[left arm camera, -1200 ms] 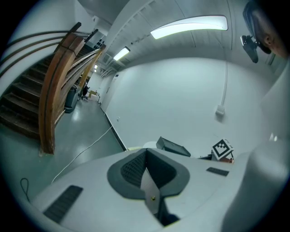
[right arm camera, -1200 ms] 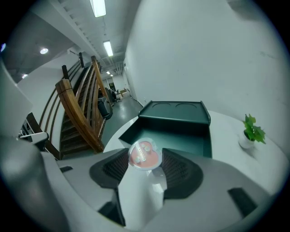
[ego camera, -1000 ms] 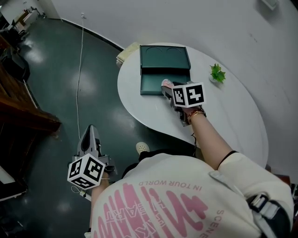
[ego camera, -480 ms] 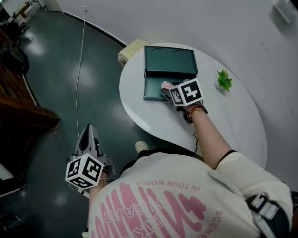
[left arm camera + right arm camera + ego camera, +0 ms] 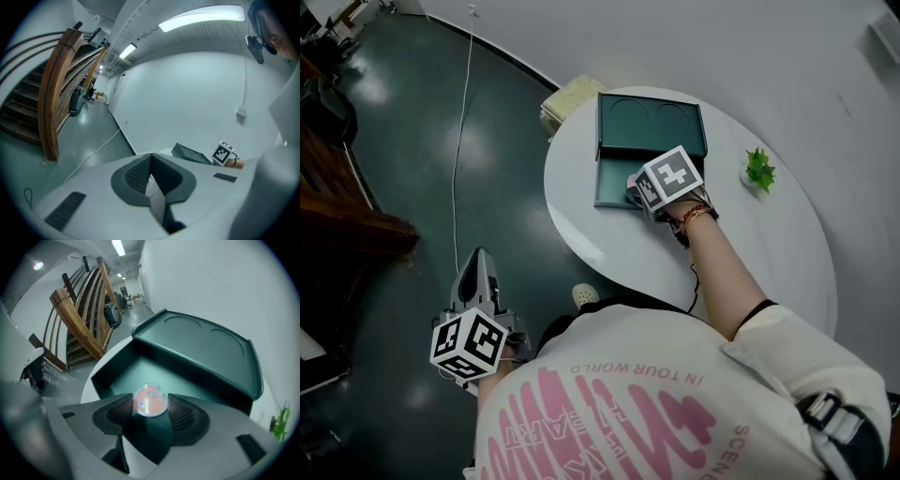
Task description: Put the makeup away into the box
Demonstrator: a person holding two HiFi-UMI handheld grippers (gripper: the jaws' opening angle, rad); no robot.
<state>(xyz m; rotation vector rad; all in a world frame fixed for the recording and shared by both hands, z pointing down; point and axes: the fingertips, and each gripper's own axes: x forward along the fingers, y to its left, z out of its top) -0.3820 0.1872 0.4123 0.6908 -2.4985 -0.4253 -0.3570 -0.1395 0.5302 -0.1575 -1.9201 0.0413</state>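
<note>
While my left gripper (image 5: pixel 151 174) hangs clenched and empty off the worktop (image 5: pixel 609 234), my right gripper (image 5: pixel 151 408) grasps the pink heart compact (image 5: pixel 150 400) — just above the open green box (image 5: pixel 140 371).

Cream pink-lettered T-shirt (image 5: pixel 694 375), wrist bracelet (image 5: pixel 695 217); grey left gripper (image 5: pixel 480 261) and right gripper (image 5: pixel 631 187) bear black-and-white cubes.

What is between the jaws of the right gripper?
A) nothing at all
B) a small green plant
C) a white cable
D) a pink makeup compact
D: the right gripper view shows the right gripper closed on the pink makeup compact, holding it over the open green box.
</note>
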